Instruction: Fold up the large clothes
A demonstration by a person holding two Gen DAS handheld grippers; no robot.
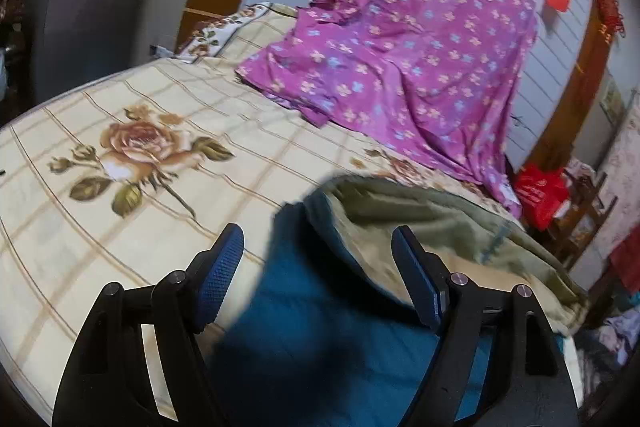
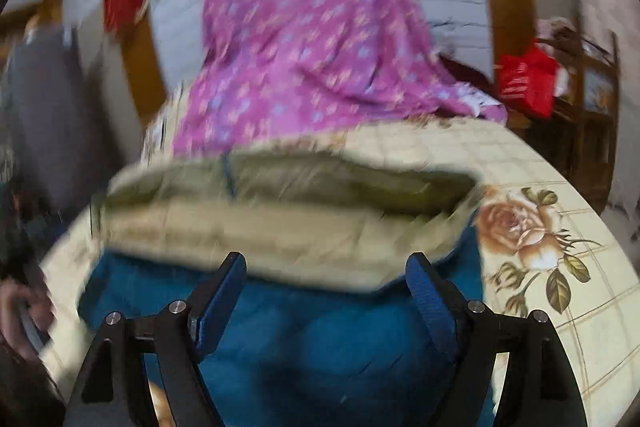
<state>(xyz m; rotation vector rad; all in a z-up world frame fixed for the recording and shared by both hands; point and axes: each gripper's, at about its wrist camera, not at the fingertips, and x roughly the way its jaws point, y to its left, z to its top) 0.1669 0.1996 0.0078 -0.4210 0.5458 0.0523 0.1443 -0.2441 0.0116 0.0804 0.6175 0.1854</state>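
Note:
A large teal garment [image 1: 320, 327] with an olive-beige lining [image 1: 420, 219] lies on the bed, its far part folded back so the lining faces up. My left gripper [image 1: 320, 259] hovers over the garment's left edge, open, with nothing between its blue pads [image 1: 224, 267]. The right wrist view is blurred. There the teal cloth [image 2: 320, 339] fills the foreground and the lining [image 2: 280, 227] forms a wide band across it. My right gripper [image 2: 326, 267] stands open above the teal cloth and holds nothing.
The bed wears a cream checked sheet with roses [image 1: 120, 247] [image 2: 560, 287]. A purple flowered cloth [image 1: 400, 47] [image 2: 300, 27] drapes the headboard end. A red bag [image 1: 540, 195] [image 2: 524, 79] sits on a wooden stand beside the bed. A hand [image 2: 16, 307] shows at the left edge.

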